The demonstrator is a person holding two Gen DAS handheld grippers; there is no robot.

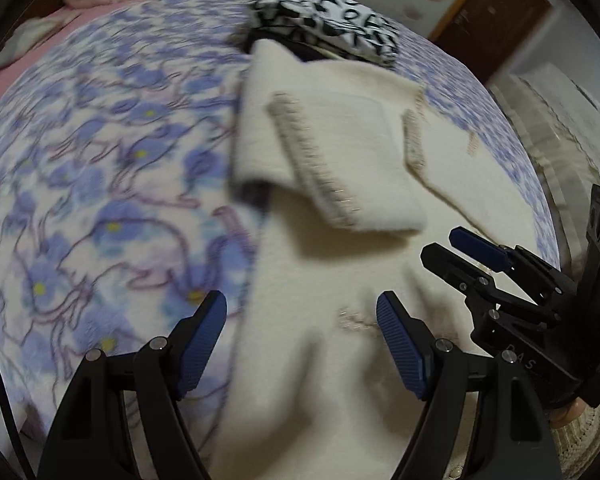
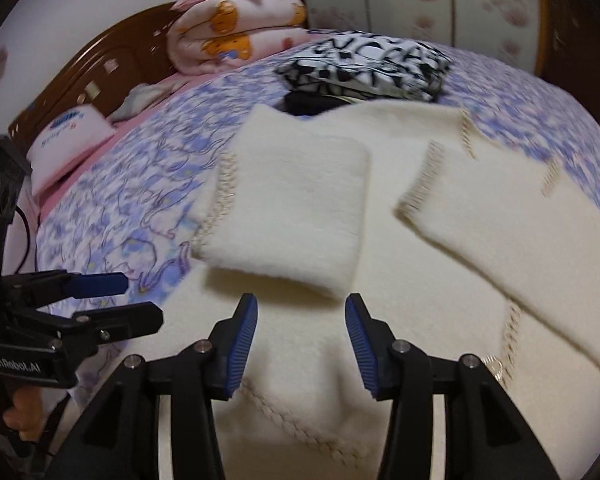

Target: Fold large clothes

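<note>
Cream knitted garment (image 1: 340, 240) spread across the bed, filling the centre and lower right of the left wrist view and the centre and lower half of the right wrist view. Both sleeves lie folded in over the body: the left sleeve (image 2: 296, 208) sits mid-frame in the right wrist view, the right sleeve (image 2: 512, 248) runs diagonally toward the lower right edge, each with beige stitched trim.

Left gripper (image 1: 302, 336) at the bottom of its own view, jaws standing wide apart, nothing between the blue pads; one finger over the floral blanket (image 1: 100, 168), the other over the cream knit. Right gripper (image 2: 302, 344) at the bottom of its view, jaws parted too, pads clear of the fabric, hovering over the garment's body just below the left sleeve's cuff.

No containers in sight. Up top, a folded black-and-white patterned cloth (image 2: 364, 64) rests on the blanket just beyond the garment's collar end. Upper left in the right wrist view, a folded pink quilt (image 2: 236, 28) sits stacked against the brown headboard (image 2: 84, 68), with a white pillow (image 2: 68, 136) beside it.
</note>
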